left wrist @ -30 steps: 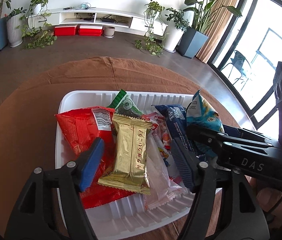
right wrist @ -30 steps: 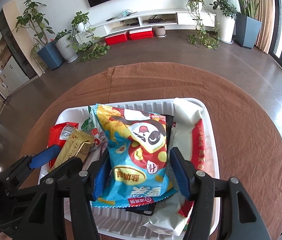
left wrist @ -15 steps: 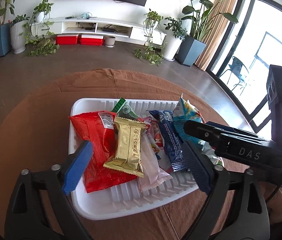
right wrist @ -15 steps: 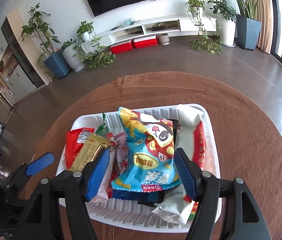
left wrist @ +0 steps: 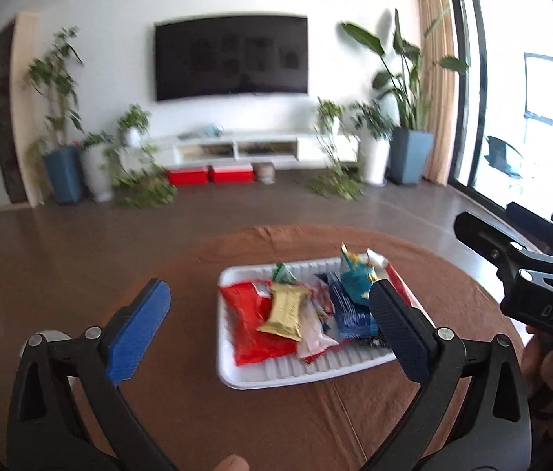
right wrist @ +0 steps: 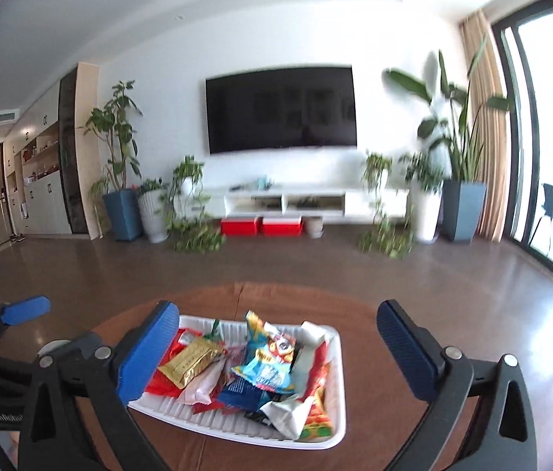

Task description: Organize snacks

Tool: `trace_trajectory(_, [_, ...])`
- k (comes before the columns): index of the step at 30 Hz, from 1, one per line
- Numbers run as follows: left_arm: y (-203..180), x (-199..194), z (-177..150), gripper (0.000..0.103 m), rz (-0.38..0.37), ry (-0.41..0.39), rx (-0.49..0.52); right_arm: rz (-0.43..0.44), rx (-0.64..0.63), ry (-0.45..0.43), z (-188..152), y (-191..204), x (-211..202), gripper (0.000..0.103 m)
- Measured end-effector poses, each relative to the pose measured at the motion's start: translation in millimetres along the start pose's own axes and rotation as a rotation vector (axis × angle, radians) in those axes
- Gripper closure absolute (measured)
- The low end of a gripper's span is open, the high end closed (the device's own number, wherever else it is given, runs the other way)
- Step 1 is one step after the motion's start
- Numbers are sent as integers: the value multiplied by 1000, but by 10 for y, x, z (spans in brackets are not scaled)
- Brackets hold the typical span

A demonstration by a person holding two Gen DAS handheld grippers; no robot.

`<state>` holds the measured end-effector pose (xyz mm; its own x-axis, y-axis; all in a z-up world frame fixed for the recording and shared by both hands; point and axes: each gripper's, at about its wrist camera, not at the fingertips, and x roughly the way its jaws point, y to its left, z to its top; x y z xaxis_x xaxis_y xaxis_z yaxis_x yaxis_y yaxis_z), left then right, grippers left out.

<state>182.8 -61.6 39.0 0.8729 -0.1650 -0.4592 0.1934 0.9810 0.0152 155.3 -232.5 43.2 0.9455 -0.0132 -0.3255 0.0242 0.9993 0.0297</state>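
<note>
A white ribbed tray [left wrist: 276, 380] on the table holds a heap of snack packets: a red bag [left wrist: 249, 314], a gold packet [left wrist: 286, 310], a dark blue packet [left wrist: 345, 310] and a light blue panda bag [right wrist: 268, 361]. My left gripper [left wrist: 266, 294] hangs above and short of the tray, its jaws opening wide with nothing held between them. My right gripper [right wrist: 278, 310] is likewise raised and back from the tray [right wrist: 237, 429], jaws opening, nothing gripped. The right gripper's black body [left wrist: 531, 271] shows at the right of the left wrist view.
The tray sits on a round table under a brown cloth [left wrist: 198, 274]. A person's fingers [left wrist: 543, 357] hold the right gripper's handle. Beyond lie brown floor, a wall TV [right wrist: 280, 110], a low white shelf, potted plants and a glass door on the right.
Both grippers have lifted and pulled back from the tray, and their jaws have spread wider. The panda bag that stood between the right fingers now lies in the tray.
</note>
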Motion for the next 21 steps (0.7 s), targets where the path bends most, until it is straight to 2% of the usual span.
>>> trace_trajectory(2, [-13, -299, -4, 0, 33, -64, -6, -37, -32, -77, 49, 42, -267, 0])
trace_trajectory(5, [9, -712, -34, 0, 97, -132, -55, -64, -39, -143, 86, 68, -575, 0])
trace_trajectory(7, [5, -945, -58, 0, 135, -176, -50, -44, -26, -148, 127, 56, -690, 0])
trace_trajectory(9, [-17, -1136, -95, 0, 140, -191, -38, -65, -1, -155, 137, 15, -853, 0])
trace_trajectory(11, [-19, -1276, -135, 0, 137, -188, -39, -85, 39, -165, 128, -45, -1019, 0])
trace_trajectory(16, [10, -1533, -268, 0, 129, -137, -62, -56, 133, -184, 24, -105, -1416, 0])
trace_trajectory(21, [-94, -1667, -462, 0, 134, -65, -45, -65, 98, -127, -201, -29, -1528, 0])
